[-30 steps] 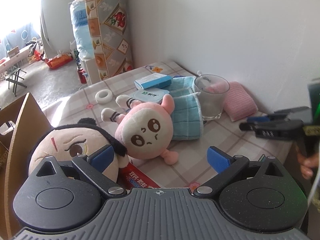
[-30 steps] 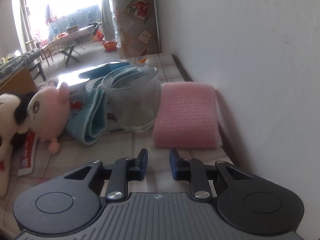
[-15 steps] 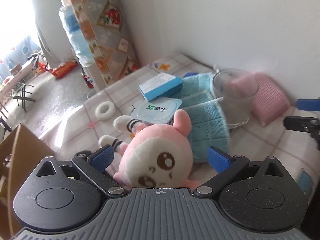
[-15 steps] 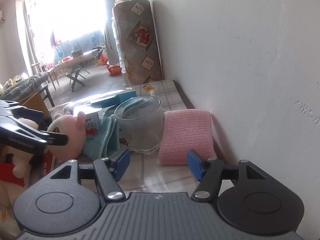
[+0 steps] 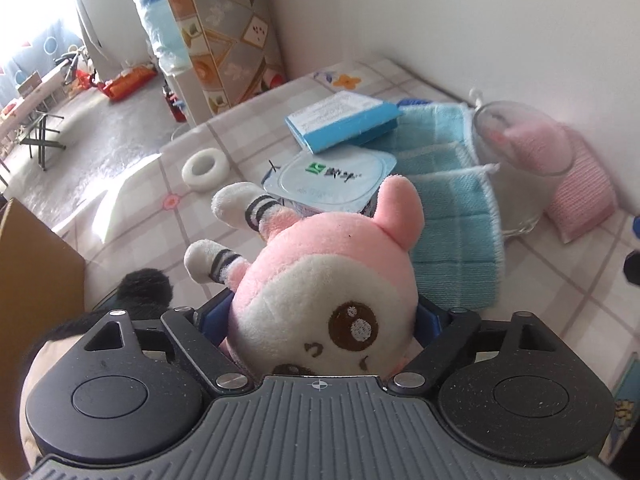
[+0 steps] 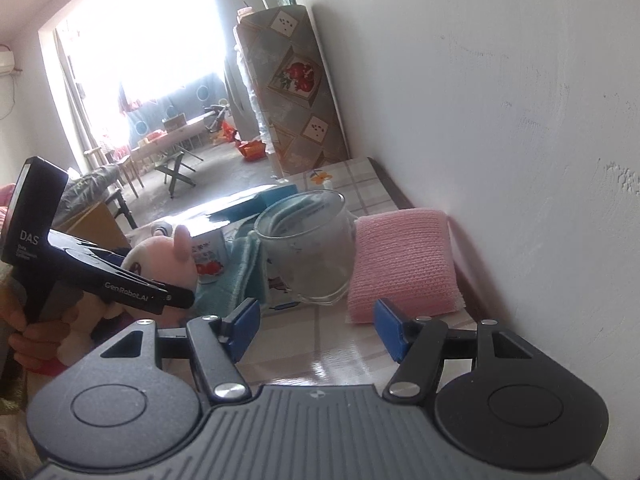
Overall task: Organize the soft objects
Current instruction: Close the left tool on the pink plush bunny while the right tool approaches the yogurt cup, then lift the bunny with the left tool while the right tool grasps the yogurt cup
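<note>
The left claw [image 5: 320,320], open a second ago, now clamps the pink plush doll's [image 5: 328,280] head; the right claw [image 6: 316,330] has spread wide before the pink sponge [image 6: 404,264].

Lived-in home, main room. Checked floral tablecloth [image 5: 540,264] on a table against a plain white plaster wall [image 6: 500,100]. Bare concrete floor [image 6: 224,184], folding table with clutter [image 6: 176,140] near a bright curtained window [image 6: 140,40], tall patterned rolled mat [image 6: 296,92] standing in the corner.
</note>
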The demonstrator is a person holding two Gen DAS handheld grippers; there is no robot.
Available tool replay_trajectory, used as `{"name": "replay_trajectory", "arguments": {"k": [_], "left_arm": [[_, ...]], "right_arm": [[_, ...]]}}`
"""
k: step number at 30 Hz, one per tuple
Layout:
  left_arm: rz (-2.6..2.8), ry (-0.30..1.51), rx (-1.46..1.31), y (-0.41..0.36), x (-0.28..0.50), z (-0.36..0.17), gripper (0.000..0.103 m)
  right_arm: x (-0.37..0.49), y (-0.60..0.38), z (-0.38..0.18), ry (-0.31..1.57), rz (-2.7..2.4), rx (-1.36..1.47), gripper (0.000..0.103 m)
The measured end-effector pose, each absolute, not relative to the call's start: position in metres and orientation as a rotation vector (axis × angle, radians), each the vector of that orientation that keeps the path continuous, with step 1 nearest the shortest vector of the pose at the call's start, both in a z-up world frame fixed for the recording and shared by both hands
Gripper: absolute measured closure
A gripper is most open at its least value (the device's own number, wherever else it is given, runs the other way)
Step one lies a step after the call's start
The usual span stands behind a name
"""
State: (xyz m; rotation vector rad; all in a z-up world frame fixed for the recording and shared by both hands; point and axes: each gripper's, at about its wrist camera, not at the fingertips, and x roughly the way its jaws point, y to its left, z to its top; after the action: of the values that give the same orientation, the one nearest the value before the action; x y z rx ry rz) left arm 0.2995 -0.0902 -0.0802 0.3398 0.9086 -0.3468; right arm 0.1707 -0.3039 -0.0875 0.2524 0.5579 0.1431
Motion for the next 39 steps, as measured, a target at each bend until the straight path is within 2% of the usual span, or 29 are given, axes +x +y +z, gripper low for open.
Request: {"name": "replay_trajectory", "arguments": {"k": [10,19,29,39], "left_arm": [[-0.406,0.800,0.110,-0.055,0.260,-0.029,0.016],[-0.361,0.558,-0.079,0.002,0.225,0.030,0.016],[-0.179,0.512,-0.146,0.085,0.221,0.031,0.016],[-0.019,0.511,-0.208,0.163,0.217,0.026,0.016]], "right_arm": [[0.176,-0.291,-0.066,0.530,0.276,0.328,0.037],[0.243,-0.233,-0.042,0.495,0.436,0.338,0.037],[0.310,-0.156,-0.068,0.605,0.263,0.084,0.039],[0.338,-0.143,-0.078,0.684,0.209,0.003,0.026]]}}
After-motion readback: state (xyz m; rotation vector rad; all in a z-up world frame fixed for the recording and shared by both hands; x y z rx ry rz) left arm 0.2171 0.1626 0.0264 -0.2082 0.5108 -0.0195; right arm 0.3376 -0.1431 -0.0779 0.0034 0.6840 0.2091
